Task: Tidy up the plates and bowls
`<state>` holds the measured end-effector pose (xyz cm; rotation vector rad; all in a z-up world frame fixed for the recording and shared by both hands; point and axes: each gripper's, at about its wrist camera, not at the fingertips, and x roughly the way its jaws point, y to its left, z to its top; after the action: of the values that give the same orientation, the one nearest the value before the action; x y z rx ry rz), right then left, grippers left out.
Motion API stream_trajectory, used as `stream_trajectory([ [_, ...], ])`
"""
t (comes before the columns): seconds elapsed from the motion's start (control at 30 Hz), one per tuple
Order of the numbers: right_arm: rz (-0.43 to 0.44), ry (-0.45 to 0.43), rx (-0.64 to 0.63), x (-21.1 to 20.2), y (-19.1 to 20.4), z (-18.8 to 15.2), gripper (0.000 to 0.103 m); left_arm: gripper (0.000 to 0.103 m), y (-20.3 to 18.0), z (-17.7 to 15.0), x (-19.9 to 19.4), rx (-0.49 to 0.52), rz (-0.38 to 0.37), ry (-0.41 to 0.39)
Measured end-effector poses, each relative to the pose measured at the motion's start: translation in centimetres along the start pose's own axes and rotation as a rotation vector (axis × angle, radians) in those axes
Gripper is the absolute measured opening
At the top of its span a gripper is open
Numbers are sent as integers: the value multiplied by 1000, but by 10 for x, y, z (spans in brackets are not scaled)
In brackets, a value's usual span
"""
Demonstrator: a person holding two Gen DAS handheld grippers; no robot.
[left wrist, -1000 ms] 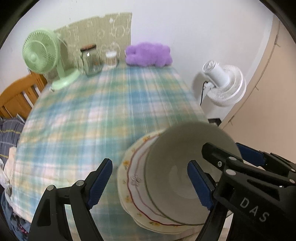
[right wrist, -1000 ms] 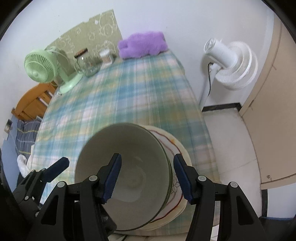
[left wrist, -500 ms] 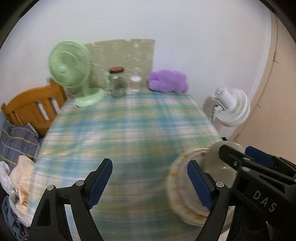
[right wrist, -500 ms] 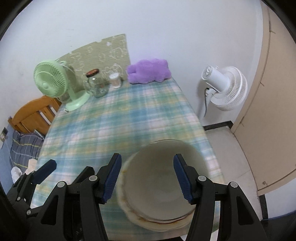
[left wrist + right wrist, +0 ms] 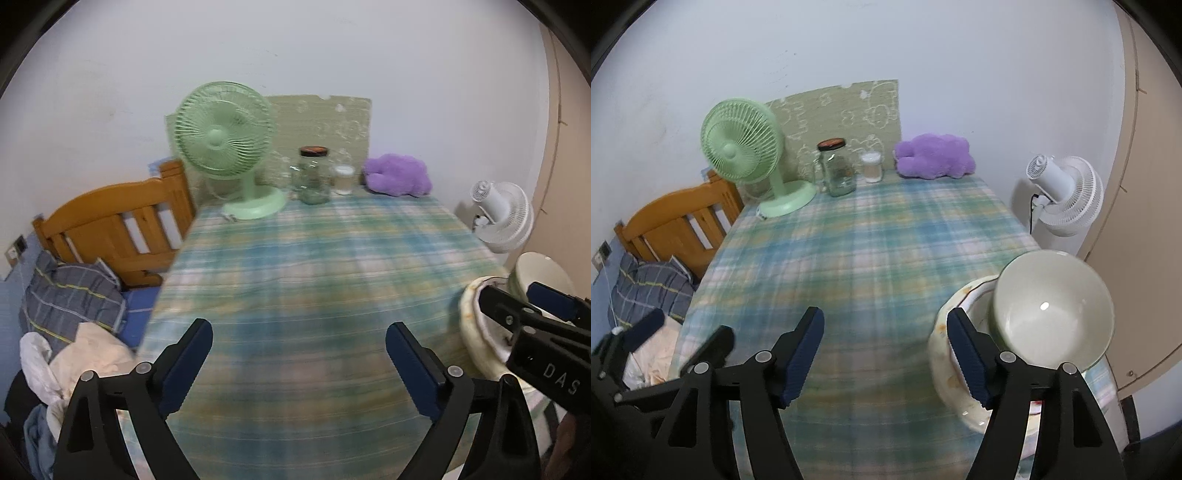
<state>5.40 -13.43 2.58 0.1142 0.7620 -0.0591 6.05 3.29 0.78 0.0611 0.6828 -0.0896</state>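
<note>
A cream bowl (image 5: 1052, 314) sits on a stack of patterned plates (image 5: 943, 343) at the near right corner of the plaid-covered table (image 5: 868, 251). My right gripper (image 5: 886, 354) hangs to the left of the stack, its jaws opening with nothing between them. In the left wrist view the bowl (image 5: 539, 269) and plates (image 5: 474, 325) show at the right edge, partly behind my right gripper (image 5: 513, 295). My left gripper (image 5: 299, 354) hovers over bare cloth (image 5: 295, 258), its jaws opening wide and empty. It also shows at the lower left as the left gripper (image 5: 689, 328).
Along the far edge stand a green desk fan (image 5: 746, 147), a glass jar (image 5: 838, 170), a small white container (image 5: 871, 168) and a purple plush (image 5: 934, 157). A white floor fan (image 5: 1063, 195) and beige door are right. A wooden headboard (image 5: 110, 229) and heaped clothes lie left.
Both grippers have drawn back and to the left, away from the bowl and plates, which now sit off to the right. Both pairs of jaws stand wider. The views have tilted up.
</note>
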Motion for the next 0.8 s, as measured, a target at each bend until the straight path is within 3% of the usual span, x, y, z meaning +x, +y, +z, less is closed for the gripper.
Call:
stream_trajectory([
  [0.27, 6, -40, -70, 0, 29, -42, 79, 99, 27, -37, -11, -44, 32, -54],
  [0.8, -8, -109, -48, -31, 26, -81, 82, 103, 25, -66, -39, -60, 14, -127],
])
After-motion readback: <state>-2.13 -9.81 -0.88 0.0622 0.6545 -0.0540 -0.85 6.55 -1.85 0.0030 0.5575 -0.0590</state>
